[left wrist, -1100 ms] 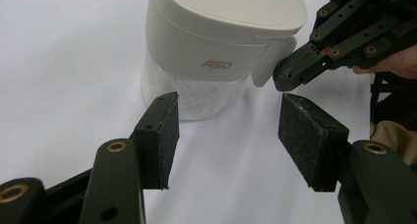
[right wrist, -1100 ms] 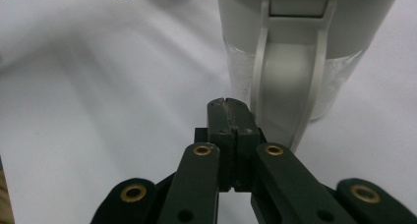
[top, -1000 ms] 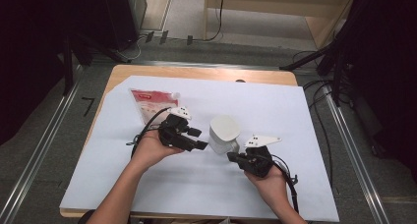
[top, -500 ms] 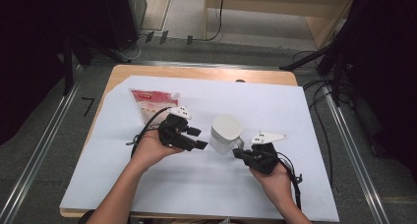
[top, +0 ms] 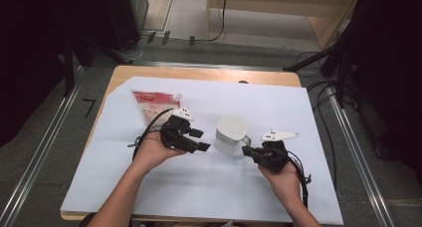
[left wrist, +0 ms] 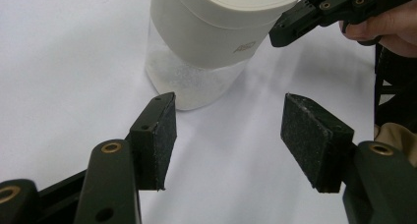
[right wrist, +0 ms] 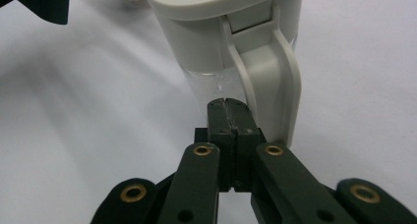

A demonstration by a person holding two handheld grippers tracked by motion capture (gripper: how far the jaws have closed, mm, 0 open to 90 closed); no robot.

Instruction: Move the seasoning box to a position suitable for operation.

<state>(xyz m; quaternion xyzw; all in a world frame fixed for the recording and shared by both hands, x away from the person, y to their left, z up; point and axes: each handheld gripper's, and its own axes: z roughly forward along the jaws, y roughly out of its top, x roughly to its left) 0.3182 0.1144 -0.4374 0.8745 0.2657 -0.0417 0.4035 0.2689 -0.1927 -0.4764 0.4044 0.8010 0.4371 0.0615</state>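
A white lidded jug (top: 230, 134) with a side handle (top: 246, 138) stands mid-table on the white sheet; its lower body is clear with white grains inside (left wrist: 196, 71). My left gripper (top: 201, 140) is just left of the jug, open and empty, and points at it; in the left gripper view its pads (left wrist: 158, 135) frame bare sheet a little short of the jug's base. My right gripper (top: 246, 151) is shut on nothing. Its closed tips (right wrist: 227, 103) sit right at the jug's lower wall beside the handle (right wrist: 275, 81); I cannot tell whether they touch.
A red and white pouch (top: 152, 103) lies flat behind my left hand. The white sheet (top: 298, 197) covers most of the wooden table (top: 149, 73). Cables trail off the table's right edge and across the floor beyond.
My right hand has shifted a little to the right and away from me, jaws still shut. The left gripper and the jug have stayed where they were.
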